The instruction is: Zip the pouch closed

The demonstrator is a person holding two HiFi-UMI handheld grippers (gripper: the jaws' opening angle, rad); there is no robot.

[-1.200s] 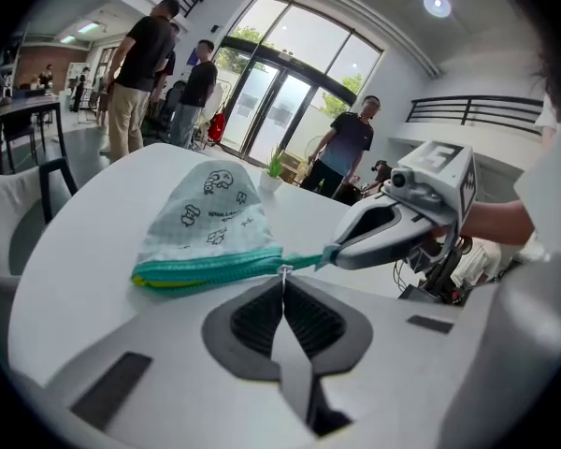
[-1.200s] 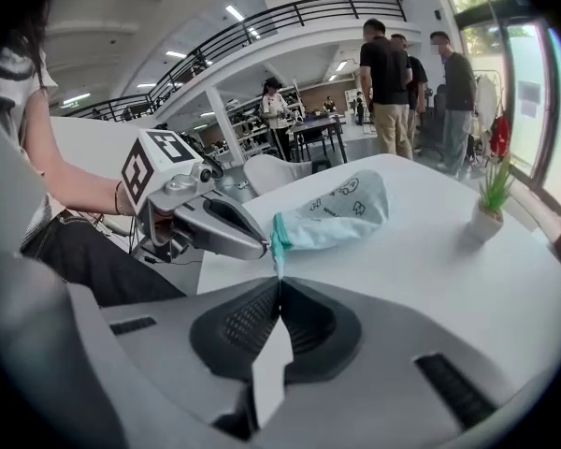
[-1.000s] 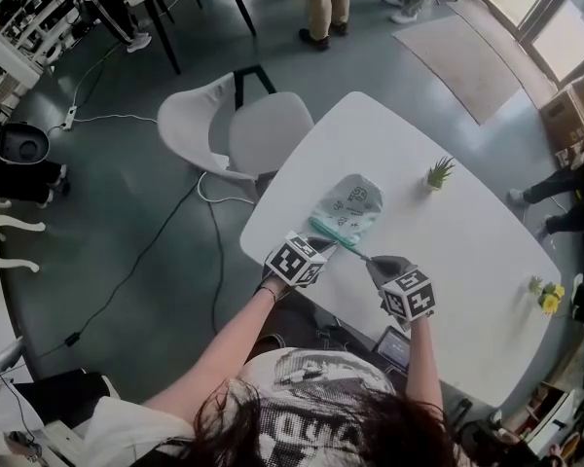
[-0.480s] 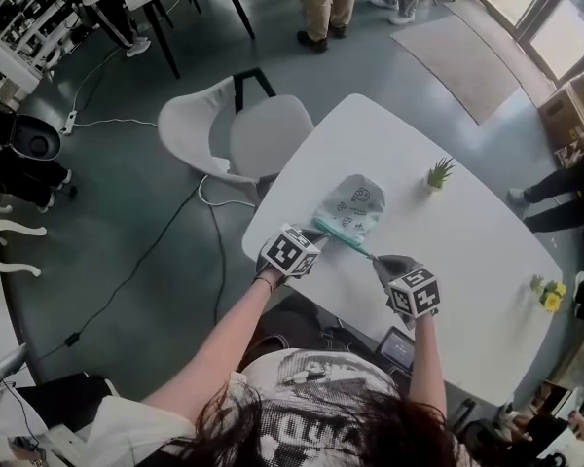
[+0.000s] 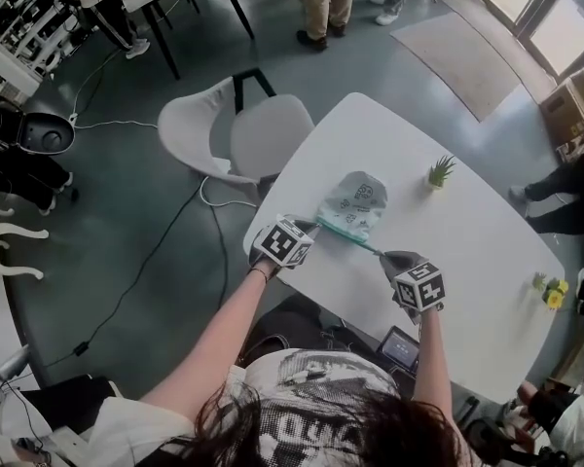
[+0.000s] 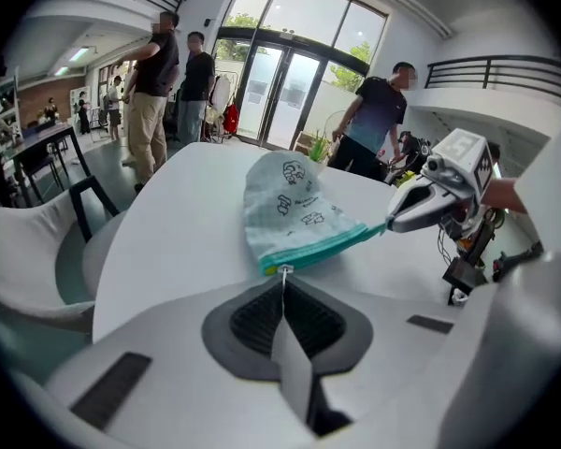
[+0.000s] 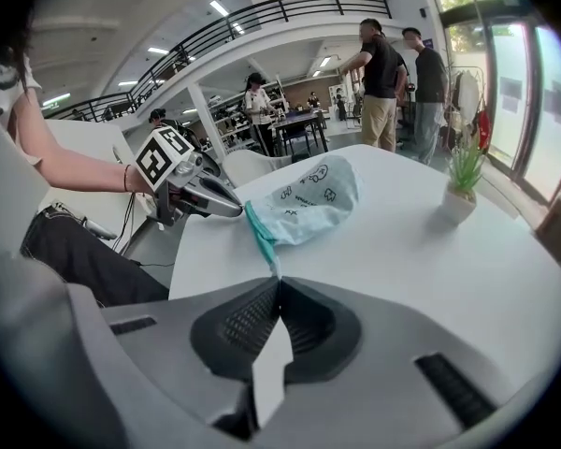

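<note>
A pale printed pouch [image 5: 355,197] with a teal zipper edge [image 5: 348,237] lies on the white table [image 5: 467,232] near its front left edge. My left gripper [image 5: 311,226] is shut on the small metal zipper pull [image 6: 282,270] at the left end of that edge. The right gripper [image 5: 383,253] is shut on the opposite end of the teal edge [image 7: 262,239], and the edge is stretched straight between the two. From the left gripper view the right gripper [image 6: 393,224] pinches the teal tip. In the right gripper view the left gripper [image 7: 242,211] sits at the pouch's far corner.
A small potted plant [image 5: 438,172] stands behind the pouch, and yellow flowers [image 5: 547,291] at the table's right edge. A white chair [image 5: 243,134] is tucked at the table's left side. A dark device [image 5: 401,348] lies below the near edge. People stand beyond the table.
My left gripper has slid left along the teal edge, away from the right gripper, so the stretch between them is longer. The right gripper has hardly moved.
</note>
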